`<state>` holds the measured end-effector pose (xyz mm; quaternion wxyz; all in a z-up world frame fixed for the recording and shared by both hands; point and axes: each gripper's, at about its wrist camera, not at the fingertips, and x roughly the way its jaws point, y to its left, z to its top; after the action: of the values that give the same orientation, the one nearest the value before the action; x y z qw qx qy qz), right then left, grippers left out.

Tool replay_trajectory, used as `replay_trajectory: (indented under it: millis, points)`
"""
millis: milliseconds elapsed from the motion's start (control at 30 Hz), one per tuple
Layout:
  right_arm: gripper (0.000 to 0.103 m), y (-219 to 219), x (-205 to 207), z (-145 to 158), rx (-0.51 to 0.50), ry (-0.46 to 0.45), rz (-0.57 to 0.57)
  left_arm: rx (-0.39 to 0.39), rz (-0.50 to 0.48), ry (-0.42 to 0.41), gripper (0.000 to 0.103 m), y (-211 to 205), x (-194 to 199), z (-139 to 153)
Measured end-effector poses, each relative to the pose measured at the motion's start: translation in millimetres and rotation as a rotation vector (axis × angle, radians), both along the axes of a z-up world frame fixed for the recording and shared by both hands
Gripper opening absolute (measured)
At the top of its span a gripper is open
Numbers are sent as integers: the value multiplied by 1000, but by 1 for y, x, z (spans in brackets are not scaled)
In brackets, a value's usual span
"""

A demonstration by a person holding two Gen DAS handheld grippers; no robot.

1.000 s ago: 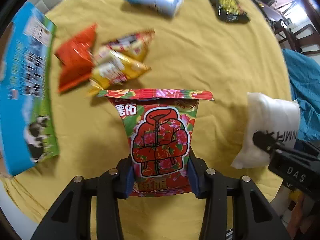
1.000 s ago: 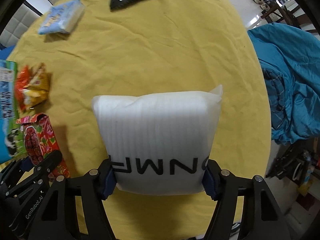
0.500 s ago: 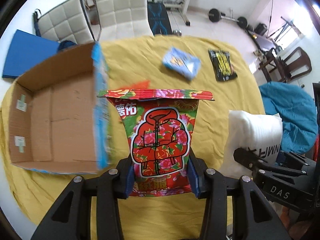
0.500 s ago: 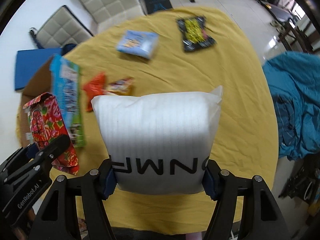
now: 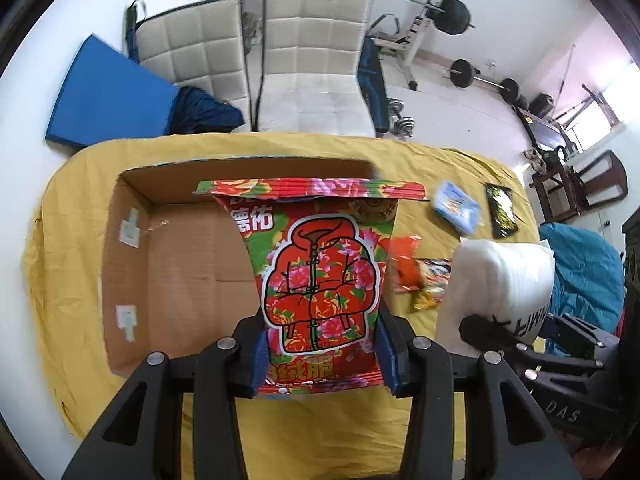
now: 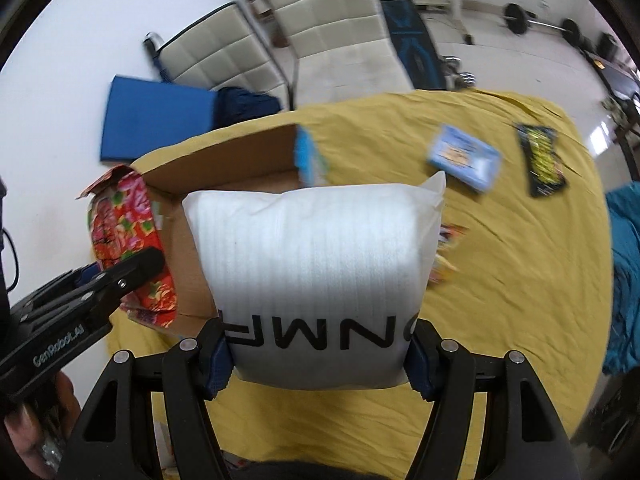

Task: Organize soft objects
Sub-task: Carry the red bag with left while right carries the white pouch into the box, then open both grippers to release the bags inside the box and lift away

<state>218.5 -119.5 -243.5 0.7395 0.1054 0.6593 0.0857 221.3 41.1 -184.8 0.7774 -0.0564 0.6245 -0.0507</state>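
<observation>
Bright daylight, seemingly from a blown-out window (image 5: 596,120) far right; strong fisheye bending at dark edges; far packets (image 6: 464,158) smeared by motion blur.

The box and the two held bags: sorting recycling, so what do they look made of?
Box: brown corrugated cardboard, matte, with fold creases. Red flowered bag: likely glossy printed plastic film, crimped top seam. White bag: seemingly ribbed foam wrap, matte, faintly translucent.

Table (image 5: 72,280): carton (image 5: 180,264) at left. Floral packet (image 5: 320,280) in left gripper (image 5: 320,360), over the carton's right part. Pillow pack (image 6: 316,264) in right gripper (image 6: 318,364), right of the packet. Small snack bags (image 5: 420,276) between packet and pillow pack. Flat pouch (image 5: 456,208) and dark sachet (image 5: 502,210) far right. Two chairs (image 5: 316,60) beyond the far edge.
</observation>
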Motion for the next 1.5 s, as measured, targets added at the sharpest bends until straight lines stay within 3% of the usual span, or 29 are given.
replay_trajectory:
  millis: [167,367,700,833,1133,1500]
  points:
    - [71,63,40,-28,-4,36,52,5,15,42,41,51,29,-12]
    - [71,110,79,-81,-34,110,80,-6,19,137,41,93,67,-61]
    - [71,143,110,-157,-111,210,102,-60,-9,277,41,119,94,-143]
    - [72,145,114,-181,-131,243,90,-129,-21,339,41,119,101,-169]
    - [77,154,113,-196,-147,259,94,-195,-54,407,42,116,108,-205]
    - [85,154,108,-179,-140,259,69,-160,-23,432,47,121,110,-191]
